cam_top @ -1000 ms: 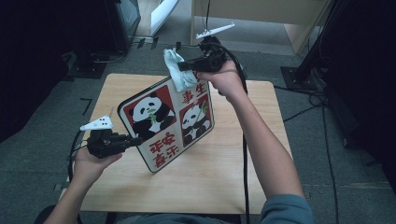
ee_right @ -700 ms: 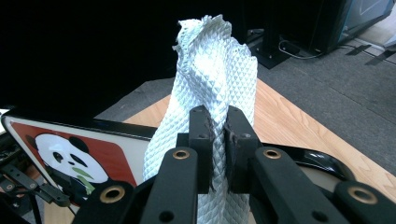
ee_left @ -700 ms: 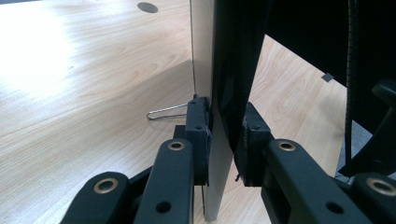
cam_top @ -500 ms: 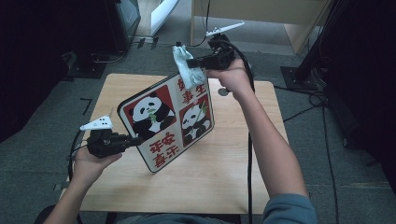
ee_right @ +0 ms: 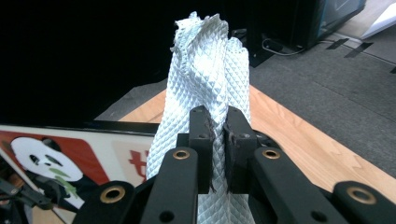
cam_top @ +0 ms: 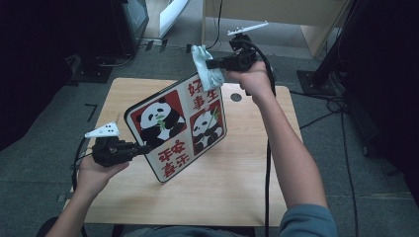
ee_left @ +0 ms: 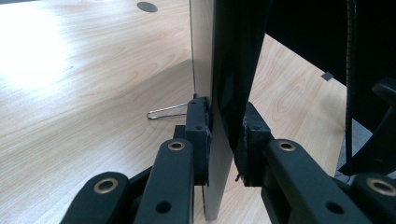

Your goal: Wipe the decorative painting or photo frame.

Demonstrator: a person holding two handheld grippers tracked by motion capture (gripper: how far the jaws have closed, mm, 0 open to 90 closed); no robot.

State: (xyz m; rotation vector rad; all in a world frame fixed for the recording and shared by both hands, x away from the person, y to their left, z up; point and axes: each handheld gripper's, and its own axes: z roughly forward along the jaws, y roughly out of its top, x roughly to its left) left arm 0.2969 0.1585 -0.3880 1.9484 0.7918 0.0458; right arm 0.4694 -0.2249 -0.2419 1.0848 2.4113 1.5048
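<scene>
Since the earlier frames the right gripper has carried the crumpled white quilted cloth from the upper face of the square panda picture board with red panels and a black edge out to the board's top corner, where the cloth now hangs half past the edge; the board itself has kept its place, tilted up on its lower corner on the light wooden table. The right gripper is clenched on the cloth, and the left gripper is clamped on the board's left edge, propping it.

The risks, as I judge them: the cloth could slide off the corner and wipe air, or a push against that high corner could lever the board round in the left jaws, which hold only a thin edge, and tip it flat.

The left gripper view shows what the high view cannot: both pads pinching the board's edge, and a thin wire clip lying on the table just behind the board. The right gripper view shows the cloth bunched upright between closed jaws.
</scene>
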